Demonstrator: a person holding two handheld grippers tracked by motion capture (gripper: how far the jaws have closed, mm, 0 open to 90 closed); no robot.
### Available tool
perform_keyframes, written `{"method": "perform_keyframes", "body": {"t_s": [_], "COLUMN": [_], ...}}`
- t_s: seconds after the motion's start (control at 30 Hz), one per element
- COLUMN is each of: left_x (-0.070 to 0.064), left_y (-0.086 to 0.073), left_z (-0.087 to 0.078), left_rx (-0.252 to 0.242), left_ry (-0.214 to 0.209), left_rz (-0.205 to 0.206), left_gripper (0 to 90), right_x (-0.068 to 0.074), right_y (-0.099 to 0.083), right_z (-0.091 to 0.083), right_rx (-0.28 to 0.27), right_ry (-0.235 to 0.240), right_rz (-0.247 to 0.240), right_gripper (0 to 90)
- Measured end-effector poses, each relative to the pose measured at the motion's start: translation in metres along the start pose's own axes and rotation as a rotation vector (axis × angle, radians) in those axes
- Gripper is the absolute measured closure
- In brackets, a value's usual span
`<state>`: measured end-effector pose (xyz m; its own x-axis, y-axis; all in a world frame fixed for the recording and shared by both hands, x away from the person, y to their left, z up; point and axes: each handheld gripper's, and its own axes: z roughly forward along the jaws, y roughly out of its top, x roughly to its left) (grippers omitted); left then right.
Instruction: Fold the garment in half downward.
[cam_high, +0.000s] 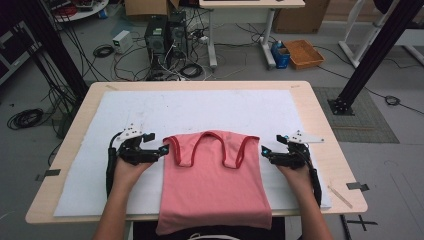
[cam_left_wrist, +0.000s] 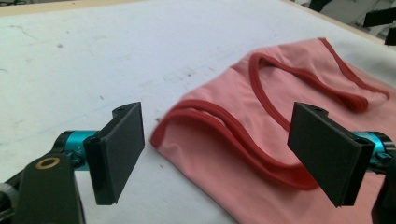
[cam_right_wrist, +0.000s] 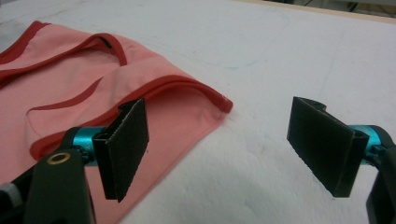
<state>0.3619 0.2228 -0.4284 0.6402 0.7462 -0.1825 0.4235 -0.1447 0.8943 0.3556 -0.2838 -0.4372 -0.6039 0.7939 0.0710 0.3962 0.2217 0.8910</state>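
Observation:
A pink sleeveless top (cam_high: 212, 177) with dark red trim lies flat on the white mat, its hem hanging over the table's near edge. My left gripper (cam_high: 165, 149) stands open at the top's left shoulder corner (cam_left_wrist: 161, 135), which lies between the two pads with nothing gripped. My right gripper (cam_high: 263, 150) is open too, at the right shoulder corner (cam_right_wrist: 224, 103); its left pad (cam_right_wrist: 123, 147) hovers over the cloth and the other pad over bare mat. A hand holds each gripper from below.
The white mat (cam_high: 200, 107) covers most of the wooden table (cam_high: 320, 115). Beyond the far edge on the floor are computer towers (cam_high: 165, 35), tangled cables, an orange tray (cam_high: 303, 53) and black frame posts (cam_high: 375, 50) at both sides.

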Motion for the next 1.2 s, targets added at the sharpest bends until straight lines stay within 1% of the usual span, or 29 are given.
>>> {"method": "perform_keyframes", "body": {"t_s": [0.07,0.17,0.23,0.27,0.3,0.33,0.37,0.4,0.47,0.5,0.53,0.57,0.6,0.63,0.67,0.7,0.73,0.77,0.8,0.87,0.9,0.93,0.97,1.0,1.1,1.17,1.2], "left_x": [0.007,0.017,0.024,0.027,0.03,0.032,0.034,0.035,0.035,0.034,0.034,0.034,0.034,0.034,0.034,0.034,0.034,0.032,0.031,0.026,0.024,0.022,0.02,0.017,0.011,0.011,0.011], "left_y": [0.005,0.012,0.014,0.014,0.013,0.012,0.012,0.011,0.011,0.011,0.011,0.011,0.01,0.009,0.007,0.007,0.007,0.008,0.008,0.008,0.008,0.008,0.008,0.008,0.009,0.01,0.011], "left_z": [0.003,0.012,0.019,0.023,0.025,0.028,0.03,0.032,0.035,0.037,0.039,0.041,0.043,0.044,0.046,0.046,0.046,0.046,0.046,0.048,0.048,0.049,0.049,0.05,0.051,0.052,0.052], "left_rx": [0.021,0.051,0.086,0.097,0.109,0.13,0.156,0.174,0.19,0.202,0.22,0.23,0.25,0.261,0.28,0.278,0.282,0.286,0.296,0.303,0.306,0.308,0.308,0.309,0.312,0.306,0.298], "left_ry": [0.013,-0.006,-0.01,-0.009,-0.017,-0.023,-0.014,-0.004,-0.006,-0.003,0.003,0.013,0.016,0.026,0.041,0.046,0.057,0.072,0.081,0.097,0.107,0.1,0.088,0.085,0.093,0.09,0.085], "left_rz": [-0.011,-0.037,-0.053,-0.058,-0.07,-0.082,-0.084,-0.082,-0.08,-0.071,-0.054,-0.055,-0.04,-0.034,-0.035,-0.029,-0.012,0.006,0.032,0.069,0.084,0.101,0.117,0.131,0.191,0.211,0.211], "left_gripper": [18.8,18.8,18.8,18.8,19.9,20.7,20.7,20.7,22.1,24.2,26.8,26.8,29.4,33.3,35.1,38.8,41.3,45.6,49.5,56.0,60.2,63.9,69.0,74.8,81.6,83.7,84.3], "right_x": [-0.002,-0.007,-0.011,-0.013,-0.014,-0.015,-0.016,-0.016,-0.016,-0.016,-0.017,-0.017,-0.017,-0.017,-0.016,-0.016,-0.015,-0.016,-0.016,-0.015,-0.014,-0.014,-0.013,-0.012,-0.011,-0.013,-0.014], "right_y": [0.012,0.027,0.034,0.035,0.036,0.036,0.036,0.036,0.034,0.032,0.029,0.029,0.027,0.026,0.025,0.025,0.025,0.025,0.025,0.025,0.024,0.025,0.025,0.025,0.026,0.028,0.029], "right_z": [0.003,0.012,0.021,0.026,0.031,0.036,0.046,0.046,0.054,0.058,0.063,0.063,0.066,0.068,0.069,0.069,0.069,0.068,0.069,0.069,0.07,0.07,0.07,0.07,0.068,0.065,0.064], "right_rx": [0.021,0.067,0.109,0.11,0.128,0.153,0.2,0.2,0.225,0.236,0.269,0.269,0.284,0.304,0.308,0.303,0.299,0.293,0.287,0.294,0.293,0.293,0.291,0.292,0.289,0.27,0.258], "right_ry": [0.012,0.035,0.058,0.073,0.085,0.091,0.094,0.094,0.102,0.104,0.113,0.113,0.117,0.118,0.122,0.103,0.094,0.096,0.098,0.091,0.1,0.105,0.1,0.099,0.086,0.076,0.069], "right_rz": [-0.03,-0.066,-0.057,-0.06,-0.048,-0.05,-0.054,-0.054,-0.056,-0.057,-0.048,-0.048,-0.05,-0.05,-0.053,-0.067,-0.074,-0.072,-0.072,-0.09,-0.09,-0.094,-0.105,-0.115,-0.127,-0.128,-0.125], "right_gripper": [20.6,20.9,21.1,23.3,24.3,24.4,26.9,26.9,33.3,34.6,41.7,41.7,45.5,48.2,51.0,58.4,65.2,66.7,71.2,77.9,80.8,82.3,83.0,83.6,84.2,84.6,84.7]}}
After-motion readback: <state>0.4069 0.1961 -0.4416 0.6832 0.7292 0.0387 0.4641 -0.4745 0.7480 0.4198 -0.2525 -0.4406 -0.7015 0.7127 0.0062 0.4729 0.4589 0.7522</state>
